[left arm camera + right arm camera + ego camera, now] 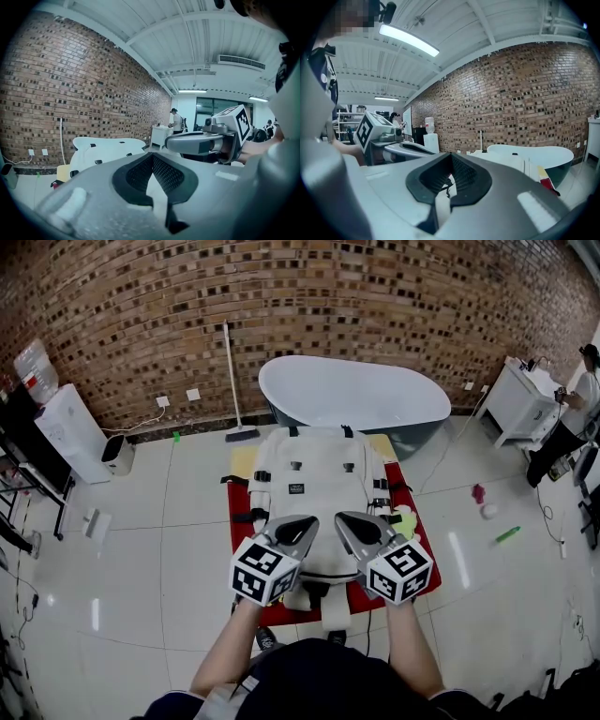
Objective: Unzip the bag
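Observation:
A white backpack (pixel 317 486) with black buckles lies flat on a red mat (pixel 246 535), straps toward me. My left gripper (pixel 308 522) and right gripper (pixel 346 520) hover side by side over its near end, both shut with nothing between the jaws. In the left gripper view the jaws (pixel 152 157) meet at the tip, the backpack (pixel 104 150) lies beyond, and the right gripper (pixel 199 142) shows alongside. The right gripper view has its own jaws (pixel 451 157) together, with the left gripper (pixel 396 149) beside them and the backpack (pixel 508 163) ahead.
A white bathtub (pixel 354 393) stands right behind the mat against the brick wall, a broom (pixel 234 381) leaning to its left. A water dispenser (pixel 70 432) is at far left. At right are a white cabinet (pixel 520 401), a person (pixel 572 423), and small items on the floor (pixel 507 534).

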Motion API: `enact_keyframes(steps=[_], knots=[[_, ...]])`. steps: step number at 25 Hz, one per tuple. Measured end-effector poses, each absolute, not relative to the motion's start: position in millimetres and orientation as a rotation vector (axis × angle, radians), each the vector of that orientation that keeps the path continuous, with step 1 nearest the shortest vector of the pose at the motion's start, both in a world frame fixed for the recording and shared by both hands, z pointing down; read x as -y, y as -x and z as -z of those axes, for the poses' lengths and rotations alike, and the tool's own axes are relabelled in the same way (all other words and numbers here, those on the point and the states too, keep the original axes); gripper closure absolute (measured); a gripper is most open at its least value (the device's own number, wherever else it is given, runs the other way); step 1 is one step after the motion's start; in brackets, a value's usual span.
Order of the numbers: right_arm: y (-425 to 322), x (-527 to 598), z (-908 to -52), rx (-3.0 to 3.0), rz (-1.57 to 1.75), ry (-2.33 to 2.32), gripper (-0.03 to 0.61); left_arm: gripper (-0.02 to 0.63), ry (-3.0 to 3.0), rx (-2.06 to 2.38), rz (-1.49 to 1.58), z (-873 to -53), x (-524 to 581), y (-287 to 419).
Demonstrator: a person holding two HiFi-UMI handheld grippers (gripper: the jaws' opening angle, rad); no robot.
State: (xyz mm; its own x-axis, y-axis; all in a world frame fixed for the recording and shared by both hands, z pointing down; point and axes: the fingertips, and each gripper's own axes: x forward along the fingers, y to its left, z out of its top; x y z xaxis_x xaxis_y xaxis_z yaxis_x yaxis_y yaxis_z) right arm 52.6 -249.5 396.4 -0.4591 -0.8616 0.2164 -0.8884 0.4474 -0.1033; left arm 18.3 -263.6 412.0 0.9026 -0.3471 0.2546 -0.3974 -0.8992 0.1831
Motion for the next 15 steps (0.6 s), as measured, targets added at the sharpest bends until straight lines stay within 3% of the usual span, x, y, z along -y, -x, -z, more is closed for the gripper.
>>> enact_keyframes(steps=[15], knots=[[-53.4, 247.9, -398.8, 2.559, -0.309, -1.547, 0.575, 0.612, -2.83, 0.564, -0.338, -417.6, 259.5, -19.8]])
